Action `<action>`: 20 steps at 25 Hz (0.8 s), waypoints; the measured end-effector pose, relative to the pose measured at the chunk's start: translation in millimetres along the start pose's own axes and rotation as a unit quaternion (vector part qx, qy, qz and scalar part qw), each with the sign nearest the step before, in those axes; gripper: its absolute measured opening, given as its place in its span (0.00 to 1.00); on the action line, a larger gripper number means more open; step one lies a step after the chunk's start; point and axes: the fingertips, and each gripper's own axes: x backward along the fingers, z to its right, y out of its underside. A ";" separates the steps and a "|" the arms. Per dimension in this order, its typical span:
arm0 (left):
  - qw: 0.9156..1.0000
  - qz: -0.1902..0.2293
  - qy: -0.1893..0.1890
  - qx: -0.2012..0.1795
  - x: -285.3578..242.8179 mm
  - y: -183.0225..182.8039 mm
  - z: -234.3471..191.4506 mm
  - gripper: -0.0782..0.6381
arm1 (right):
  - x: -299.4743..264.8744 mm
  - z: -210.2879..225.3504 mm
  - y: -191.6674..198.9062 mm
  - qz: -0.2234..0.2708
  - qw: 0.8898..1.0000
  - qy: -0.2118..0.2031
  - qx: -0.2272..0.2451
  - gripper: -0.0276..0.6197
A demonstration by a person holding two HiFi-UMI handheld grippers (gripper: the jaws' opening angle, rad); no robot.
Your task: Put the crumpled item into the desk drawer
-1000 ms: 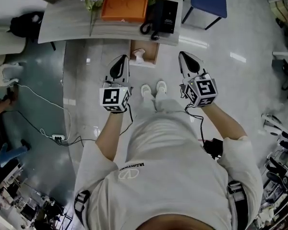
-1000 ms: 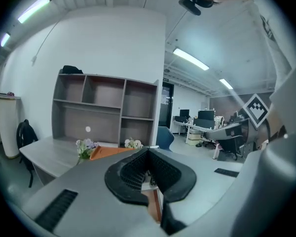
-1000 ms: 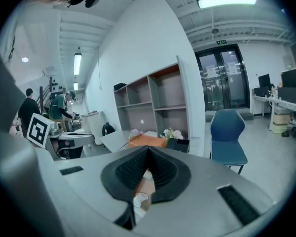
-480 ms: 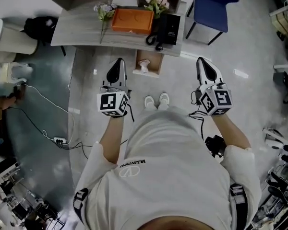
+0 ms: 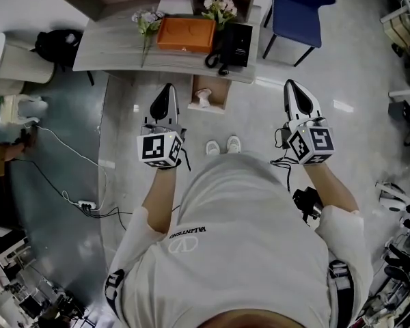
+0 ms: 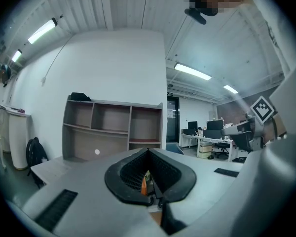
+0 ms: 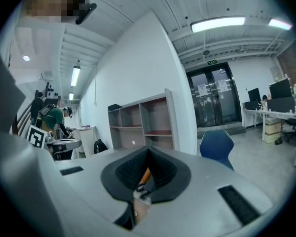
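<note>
**Head view with both gripper views: withdrawal from the drawer.**

**Left.** The left gripper (image 5: 167, 91) pointed forward, its jaws pressed together with nothing between them. Over the preceding second it had hardly shifted in the head view.

**Centre.** Ahead of the jaws, and between the two pairs, the desk drawer (image 5: 222, 93) stood pulled out below the tabletop (image 5: 116, 46). The crumpled item (image 5: 203, 100), pale and bunched, lay inside it, just as it had a second before. During that second the tabletop and its orange box (image 5: 186, 34) had slid lower in the head view, so that more of the desk showed. Whether the person had stepped back or merely lifted the head could not be told.

**Right.** The right gripper (image 5: 294, 89) had drifted outward, away from the drawer. It now stood well to the right of the drawer, and the two grippers were wider apart than before. Its jaws were likewise pressed together and empty.

**Reading.** Neither pair of jaws touched the drawer or the item, and both stood short of them, on the person's side. With the item already in the drawer and both grippers empty and drawn clear, the placing step appeared complete. The drawer itself remained open, and closing it, if wanted, was not yet done.
</note>
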 end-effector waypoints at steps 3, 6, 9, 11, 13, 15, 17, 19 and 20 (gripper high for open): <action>1.000 0.003 0.002 -0.002 -2.0 -4.0 1.7 0.11 | -1.1 -1.0 -0.4 0.001 1.000 -0.002 0.003 0.04; 1.000 0.004 0.003 -0.002 -3.2 -4.8 3.2 0.11 | -2.5 -1.4 1.3 0.001 1.000 -0.003 0.002 0.04; 1.000 0.001 0.003 -0.003 -3.4 -2.6 5.2 0.11 | -2.8 -1.3 1.5 0.002 1.000 -0.005 0.001 0.04; 1.000 -0.002 0.000 -0.002 -3.1 0.0 5.2 0.11 | -2.9 -0.6 2.1 0.002 1.000 -0.005 0.000 0.04; 1.000 -0.006 -0.003 0.000 -2.4 3.5 4.8 0.11 | -2.9 -0.6 3.7 0.001 1.000 -0.005 -0.002 0.04; 1.000 -0.009 -0.003 0.000 -1.5 6.2 5.2 0.11 | -2.9 -1.9 4.7 0.000 1.000 -0.006 -0.002 0.04; 1.000 -0.011 -0.002 -0.001 -1.2 7.8 6.2 0.11 | -2.9 -2.9 4.8 0.000 1.000 -0.008 -0.002 0.04; 1.000 -0.011 -0.001 -0.002 -1.6 9.1 7.3 0.11 | -2.6 -3.1 4.7 0.000 1.000 -0.009 -0.002 0.04; 1.000 -0.011 -0.001 -0.001 -1.7 9.5 7.5 0.11 | -2.6 -3.3 4.4 0.001 1.000 -0.009 -0.002 0.04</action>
